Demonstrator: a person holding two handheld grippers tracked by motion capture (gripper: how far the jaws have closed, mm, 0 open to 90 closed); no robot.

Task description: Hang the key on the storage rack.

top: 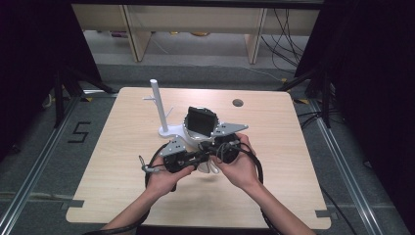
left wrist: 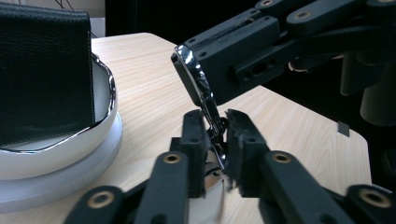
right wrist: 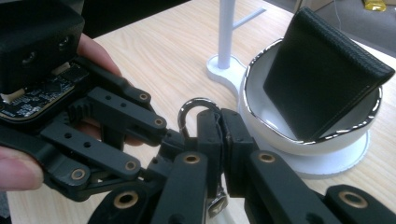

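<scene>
A chrome metal clip [right wrist: 191,105] is held between both grippers above the table's middle. My left gripper [left wrist: 216,133] is shut on the clip's lower part [left wrist: 211,116]. My right gripper [right wrist: 219,126] is shut on it from the other side, its rounded loop sticking up above the jaws. In the high view the left gripper [top: 201,155] and right gripper [top: 209,150] meet tip to tip, a hand behind each. Something pale [top: 213,169] hangs just under them. Behind them a black wallet [top: 200,121] leans upright in a white, silver-rimmed bowl [top: 188,134].
A white peg stand [top: 159,105] rises left of the bowl, its round base touching the bowl's base. A cable hole [top: 238,103] lies near the table's far edge. Bare wood spreads to the left, right and front of the hands.
</scene>
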